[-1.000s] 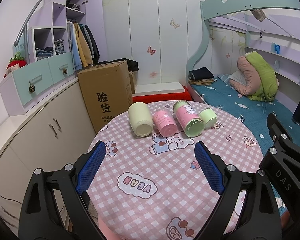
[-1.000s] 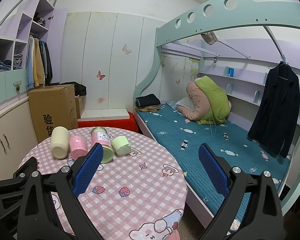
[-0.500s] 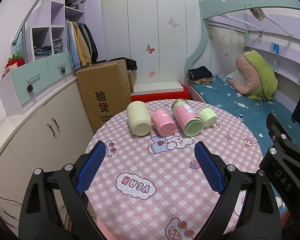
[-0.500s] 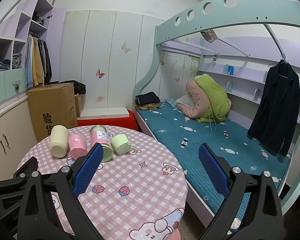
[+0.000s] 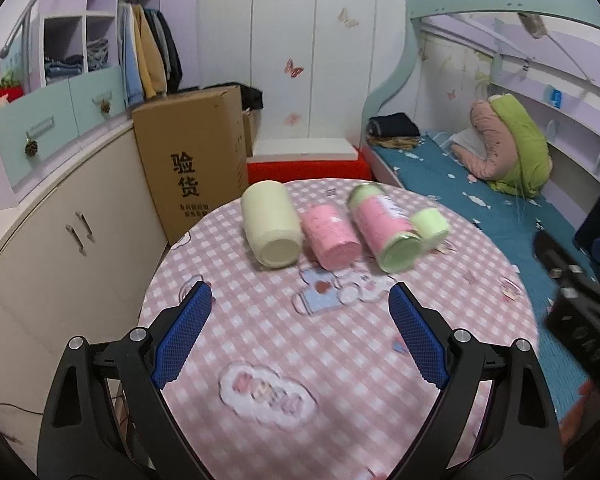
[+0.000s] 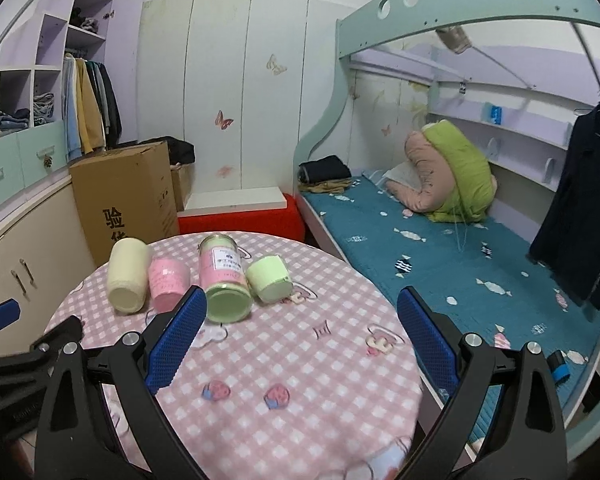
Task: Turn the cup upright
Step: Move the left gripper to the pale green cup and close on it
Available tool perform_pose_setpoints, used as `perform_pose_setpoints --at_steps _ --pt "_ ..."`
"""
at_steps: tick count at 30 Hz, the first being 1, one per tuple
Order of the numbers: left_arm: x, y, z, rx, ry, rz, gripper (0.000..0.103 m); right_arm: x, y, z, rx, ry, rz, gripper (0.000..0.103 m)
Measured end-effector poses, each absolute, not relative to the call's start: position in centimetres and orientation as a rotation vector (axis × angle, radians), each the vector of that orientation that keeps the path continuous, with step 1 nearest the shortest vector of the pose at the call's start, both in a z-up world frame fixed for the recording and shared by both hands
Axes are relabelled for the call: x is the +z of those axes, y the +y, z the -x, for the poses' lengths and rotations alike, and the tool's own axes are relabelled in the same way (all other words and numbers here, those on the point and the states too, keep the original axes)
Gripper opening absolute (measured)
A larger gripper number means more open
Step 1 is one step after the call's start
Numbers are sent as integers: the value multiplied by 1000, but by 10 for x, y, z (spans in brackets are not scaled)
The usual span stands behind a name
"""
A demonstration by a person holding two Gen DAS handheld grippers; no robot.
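Note:
Several cups lie on their sides in a row at the far side of a round table with a pink checked cloth (image 5: 300, 344): a pale yellow cup (image 5: 270, 224), a pink cup (image 5: 330, 236), a tall pink cup with green ends (image 5: 384, 226) and a small green cup (image 5: 430, 226). The same row shows in the right wrist view: yellow cup (image 6: 127, 276), pink cup (image 6: 168, 280), tall cup (image 6: 222, 276), green cup (image 6: 269, 277). My left gripper (image 5: 300, 304) is open and empty, short of the cups. My right gripper (image 6: 300, 308) is open and empty, to their right.
A cardboard box (image 5: 192, 160) stands behind the table on the left, beside beige cabinets (image 5: 60, 240). A red bench (image 5: 304, 168) stands behind the table. A bunk bed with a blue mattress (image 6: 440, 256) runs along the right side.
Both grippers have moved forward toward the cups, which now look larger and nearer. The left view is blurred from motion. The cups have not moved.

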State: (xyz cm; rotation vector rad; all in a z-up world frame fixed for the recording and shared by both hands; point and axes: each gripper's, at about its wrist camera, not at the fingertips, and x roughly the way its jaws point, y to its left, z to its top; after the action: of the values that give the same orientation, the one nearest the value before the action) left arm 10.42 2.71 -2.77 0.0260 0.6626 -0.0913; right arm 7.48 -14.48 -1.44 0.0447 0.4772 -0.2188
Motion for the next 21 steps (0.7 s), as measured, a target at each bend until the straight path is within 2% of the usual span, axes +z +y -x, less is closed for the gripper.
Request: perform_pose_setpoints --at_steps 8,13,21 --pt "-43 48 -228 -149 832 33 90 -14 -169 -172 -168 580 -43 93" --pt "-76 56 -297 -132 972 26 90 -22 -176 -215 -156 622 -18 93" --pt "-113 67 -353 -107 1124 54 91 -38 -178 -255 -127 673 27 93"
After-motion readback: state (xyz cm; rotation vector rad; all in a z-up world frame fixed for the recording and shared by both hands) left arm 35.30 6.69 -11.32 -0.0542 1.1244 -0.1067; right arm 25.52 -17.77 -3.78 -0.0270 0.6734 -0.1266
